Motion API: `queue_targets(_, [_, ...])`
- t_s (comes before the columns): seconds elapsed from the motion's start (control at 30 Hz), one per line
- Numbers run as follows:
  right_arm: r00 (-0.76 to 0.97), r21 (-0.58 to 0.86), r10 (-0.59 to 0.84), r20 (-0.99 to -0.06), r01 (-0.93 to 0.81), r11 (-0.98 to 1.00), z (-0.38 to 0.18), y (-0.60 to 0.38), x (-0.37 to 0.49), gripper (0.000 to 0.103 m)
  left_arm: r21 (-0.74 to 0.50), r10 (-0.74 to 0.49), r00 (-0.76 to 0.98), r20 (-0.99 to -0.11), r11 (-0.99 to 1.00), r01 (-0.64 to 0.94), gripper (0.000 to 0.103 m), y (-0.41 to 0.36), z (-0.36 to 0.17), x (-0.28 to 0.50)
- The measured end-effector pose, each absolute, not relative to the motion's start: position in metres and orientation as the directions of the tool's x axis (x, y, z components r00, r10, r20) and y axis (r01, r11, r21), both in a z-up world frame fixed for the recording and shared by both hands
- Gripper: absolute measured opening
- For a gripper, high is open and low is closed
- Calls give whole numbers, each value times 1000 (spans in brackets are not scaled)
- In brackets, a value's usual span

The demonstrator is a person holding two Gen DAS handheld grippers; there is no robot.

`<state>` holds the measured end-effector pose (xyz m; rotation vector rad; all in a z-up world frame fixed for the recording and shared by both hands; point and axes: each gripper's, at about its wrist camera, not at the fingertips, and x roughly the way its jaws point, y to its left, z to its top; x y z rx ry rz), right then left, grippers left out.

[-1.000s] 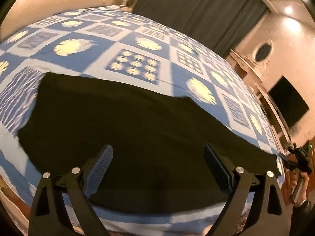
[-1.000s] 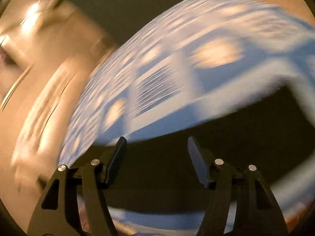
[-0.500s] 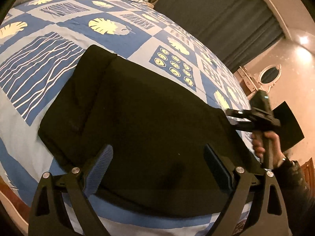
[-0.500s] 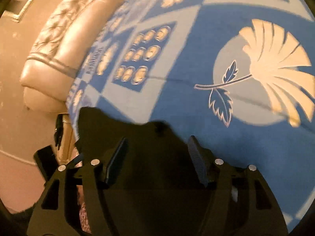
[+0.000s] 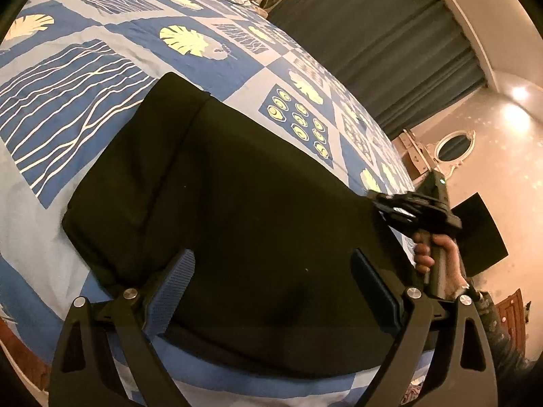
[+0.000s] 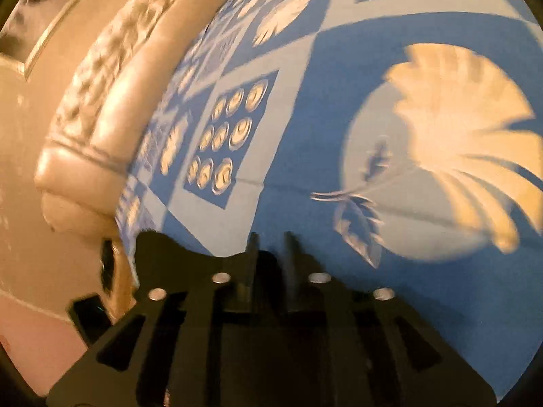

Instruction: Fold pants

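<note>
Black pants [image 5: 244, 203], folded, at bed [image 5: 68, 78] edge. Left hand-held gripper [image 5: 271, 285]: jaws apart, empty. Right hand-held gripper [image 6: 269, 257]: jaws just closing on pants edge.

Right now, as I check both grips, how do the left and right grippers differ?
The left gripper stands wide open above the black pants, pinching nothing. The right gripper has just been closing, its fingers nearly together on the pants' far edge. Both are black two-finger tools over the same garment.
</note>
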<state>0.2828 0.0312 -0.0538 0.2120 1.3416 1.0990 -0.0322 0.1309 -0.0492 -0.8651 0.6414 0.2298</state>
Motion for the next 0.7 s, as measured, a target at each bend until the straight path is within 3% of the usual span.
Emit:
queue_targets(0.03, [-136, 705, 752, -645, -487, 516, -49, 19, 282, 48, -636, -67, 792, -607, 638, -434, 94, 131, -49, -32])
queue_targets(0.07, [-114, 735, 786, -607, -457, 501, -44, 0, 280, 60, -640, -72, 794, -603, 638, -428, 95, 131, -49, -31])
queue_targets(0.13, [-53, 775, 834, -549, -406, 485, -32, -54, 273, 64, -646, -83, 799, -595, 641, -415, 98, 131, -49, -31])
queue_targets(0.47, [120, 806, 823, -555, -167, 568, -55, -334, 220, 65, -594, -58, 768, -638, 672, -443, 98, 126, -46, -23])
queue_targets(0.7, [301, 781, 758, -579, -63, 622, -50, -460, 204, 65, -509, -21, 716, -698, 718, -474, 98, 119, -45, -13])
